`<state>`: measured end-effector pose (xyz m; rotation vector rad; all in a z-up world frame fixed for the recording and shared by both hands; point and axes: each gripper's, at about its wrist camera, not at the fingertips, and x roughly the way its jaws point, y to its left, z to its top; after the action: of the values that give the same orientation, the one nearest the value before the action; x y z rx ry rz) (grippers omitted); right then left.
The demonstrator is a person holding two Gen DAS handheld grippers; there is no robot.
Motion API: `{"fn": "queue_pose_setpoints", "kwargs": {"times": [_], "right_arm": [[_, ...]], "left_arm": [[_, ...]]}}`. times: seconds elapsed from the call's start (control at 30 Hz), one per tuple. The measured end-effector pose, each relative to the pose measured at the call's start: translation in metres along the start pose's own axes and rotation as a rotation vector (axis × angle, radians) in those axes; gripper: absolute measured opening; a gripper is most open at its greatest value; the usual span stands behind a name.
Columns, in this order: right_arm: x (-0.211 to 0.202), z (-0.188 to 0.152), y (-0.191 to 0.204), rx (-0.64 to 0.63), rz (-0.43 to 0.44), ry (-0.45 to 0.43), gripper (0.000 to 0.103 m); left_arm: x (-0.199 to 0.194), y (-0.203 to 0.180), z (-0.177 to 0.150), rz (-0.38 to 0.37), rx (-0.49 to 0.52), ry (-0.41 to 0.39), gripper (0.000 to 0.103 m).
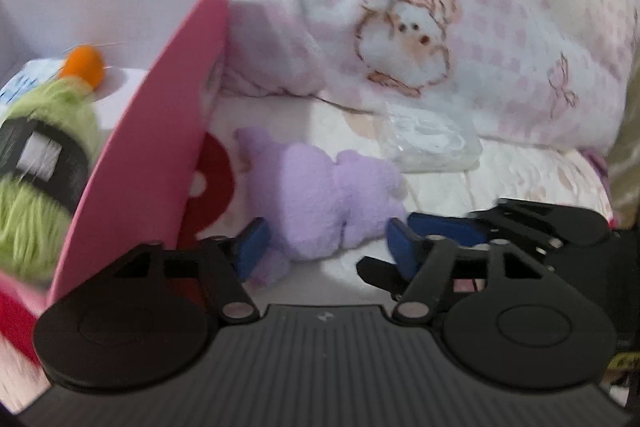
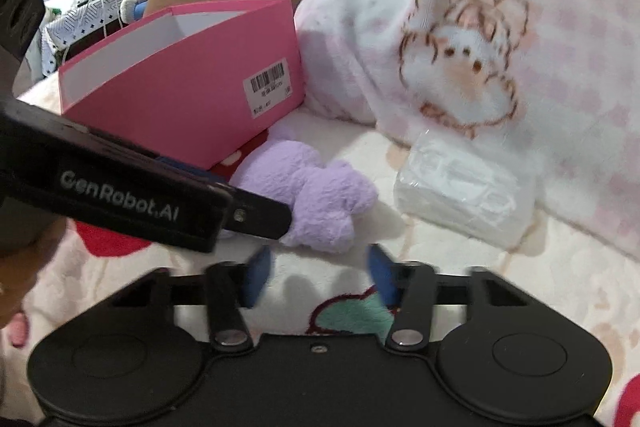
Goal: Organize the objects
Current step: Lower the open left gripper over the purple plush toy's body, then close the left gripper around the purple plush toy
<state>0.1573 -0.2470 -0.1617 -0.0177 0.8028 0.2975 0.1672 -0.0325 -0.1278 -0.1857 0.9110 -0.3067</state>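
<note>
Left wrist view: left gripper (image 1: 326,245) low centre, blue pads spread to either side of the purple plush toy (image 1: 320,199). The left pad seems to brush the plush and the right pad stands clear, so nothing is pinched. The plush lies on the cream printed bedspread (image 1: 500,179), just right of the pink box (image 1: 160,131).

The box fills the left of the frame. Inside it are a green furry toy (image 1: 36,167) with an orange pom-pom (image 1: 85,63).

A clear-wrapped white packet (image 1: 430,139) lies centre right, against the pink checked blanket (image 1: 460,27).

Right wrist view: right gripper (image 2: 318,277) at lower centre, pads apart with only bedspread between them, short of the plush. The left gripper's arm crosses from the left edge, its tip at the plush.
</note>
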Motion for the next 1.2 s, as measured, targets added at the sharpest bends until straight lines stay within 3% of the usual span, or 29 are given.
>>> {"fn": "queue_pose_setpoints", "kwargs": {"times": [0.1, 0.3, 0.37, 0.43, 0.6, 0.83, 1.03, 1.2], "right_arm": [[0.019, -0.001, 0.0, 0.014, 0.009, -0.027, 0.046], [0.035, 0.011, 0.01, 0.01, -0.009, -0.039, 0.045], [0.033, 0.012, 0.012, -0.013, -0.013, -0.039, 0.04], [0.03, 0.009, 0.016, -0.043, -0.035, -0.038, 0.038], [0.007, -0.002, 0.015, -0.054, -0.049, -0.037, 0.035], [-0.019, -0.012, 0.019, -0.025, -0.08, -0.025, 0.034], [-0.046, -0.033, 0.022, -0.025, -0.095, 0.011, 0.034], [-0.054, -0.045, 0.016, 0.009, -0.16, 0.041, 0.036]], "left_arm": [[0.005, 0.0, 0.011, 0.001, -0.013, 0.047, 0.069], [0.018, 0.0, 0.012, 0.009, -0.048, 0.056, 0.071], [0.019, 0.003, 0.009, 0.018, -0.068, 0.037, 0.06], [0.017, 0.004, 0.007, 0.019, -0.057, 0.027, 0.055], [0.01, 0.003, 0.002, 0.007, -0.019, 0.014, 0.05], [0.0, -0.001, -0.002, -0.09, -0.015, 0.048, 0.049], [-0.005, -0.012, -0.012, -0.189, -0.01, 0.135, 0.049], [-0.006, -0.021, -0.017, -0.24, -0.006, 0.186, 0.048]]}}
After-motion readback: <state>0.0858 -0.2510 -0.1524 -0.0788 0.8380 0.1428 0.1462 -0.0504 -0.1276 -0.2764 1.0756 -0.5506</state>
